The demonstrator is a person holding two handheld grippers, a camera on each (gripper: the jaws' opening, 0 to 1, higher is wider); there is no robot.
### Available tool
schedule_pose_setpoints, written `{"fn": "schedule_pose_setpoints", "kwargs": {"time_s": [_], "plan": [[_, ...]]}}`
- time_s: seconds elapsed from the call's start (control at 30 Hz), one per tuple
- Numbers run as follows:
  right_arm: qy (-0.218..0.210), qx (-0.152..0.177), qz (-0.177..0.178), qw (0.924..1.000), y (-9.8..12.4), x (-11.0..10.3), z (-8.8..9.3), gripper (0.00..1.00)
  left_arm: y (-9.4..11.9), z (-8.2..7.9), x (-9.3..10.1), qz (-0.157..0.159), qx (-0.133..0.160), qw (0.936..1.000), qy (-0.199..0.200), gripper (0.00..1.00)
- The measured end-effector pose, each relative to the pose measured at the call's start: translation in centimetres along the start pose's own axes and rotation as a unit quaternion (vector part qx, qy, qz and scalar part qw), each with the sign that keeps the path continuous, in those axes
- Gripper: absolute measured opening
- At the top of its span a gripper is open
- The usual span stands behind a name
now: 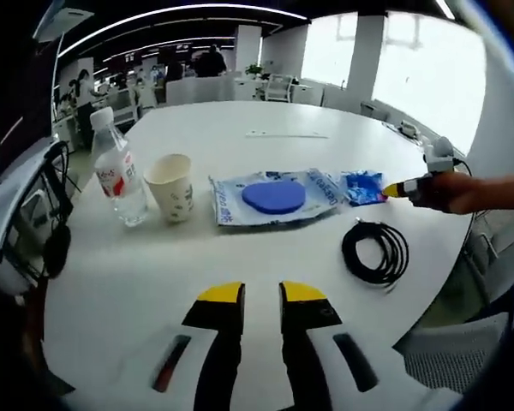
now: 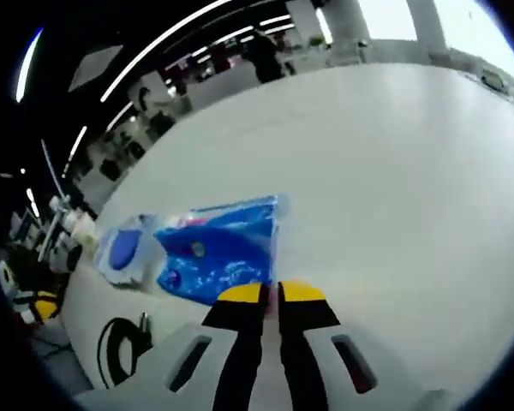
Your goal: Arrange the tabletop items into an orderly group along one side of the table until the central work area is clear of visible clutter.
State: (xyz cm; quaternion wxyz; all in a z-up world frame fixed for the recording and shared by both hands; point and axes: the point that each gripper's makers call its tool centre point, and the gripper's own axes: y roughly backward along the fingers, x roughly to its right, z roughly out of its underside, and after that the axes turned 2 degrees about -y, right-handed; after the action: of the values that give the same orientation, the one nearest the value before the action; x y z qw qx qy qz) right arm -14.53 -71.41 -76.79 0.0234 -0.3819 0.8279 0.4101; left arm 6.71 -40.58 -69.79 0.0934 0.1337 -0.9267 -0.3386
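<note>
Clear plastic water bottle [image 1: 118, 177], red-labelled with print too small to read, stands beside a paper cup [image 1: 172, 187], ahead-left of the left claw [image 1: 263, 295], whose jaws hang parted over bare table [image 1: 240, 116]. Straight ahead, a transparent pouch [image 1: 274, 197] holds a blue disc [image 1: 273, 196]; a black cable coil [image 1: 375, 251] lies ahead-right. The right claw [image 2: 270, 293] is clenched on a blue packet [image 2: 218, 249], its print illegible.

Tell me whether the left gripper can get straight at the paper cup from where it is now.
Probably yes. The left gripper hangs over bare table, and nothing lies between it and the paper cup. The water bottle beside the cup leaves little room on that side.
</note>
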Motion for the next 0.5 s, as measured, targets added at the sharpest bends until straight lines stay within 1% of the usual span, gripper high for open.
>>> {"fn": "schedule_pose_setpoints", "kwargs": {"time_s": [0.1,0.23,0.5], "plan": [[0.015,-0.001,-0.007,0.9999,-0.03,-0.08,-0.04,0.02,0.17,-0.01,-0.30,-0.005,0.001,1.0000,0.006,0.13],[0.020,-0.001,-0.009,0.9998,0.03,-0.11,-0.26,0.02,0.25,-0.06,-0.51,-0.010,0.003,0.9999,0.010,0.13],[0.016,-0.001,-0.010,0.9998,-0.12,-0.53,-0.39,0.04,-0.06,-0.56,-0.12,-0.007,0.006,0.9999,0.007,0.15]]}}
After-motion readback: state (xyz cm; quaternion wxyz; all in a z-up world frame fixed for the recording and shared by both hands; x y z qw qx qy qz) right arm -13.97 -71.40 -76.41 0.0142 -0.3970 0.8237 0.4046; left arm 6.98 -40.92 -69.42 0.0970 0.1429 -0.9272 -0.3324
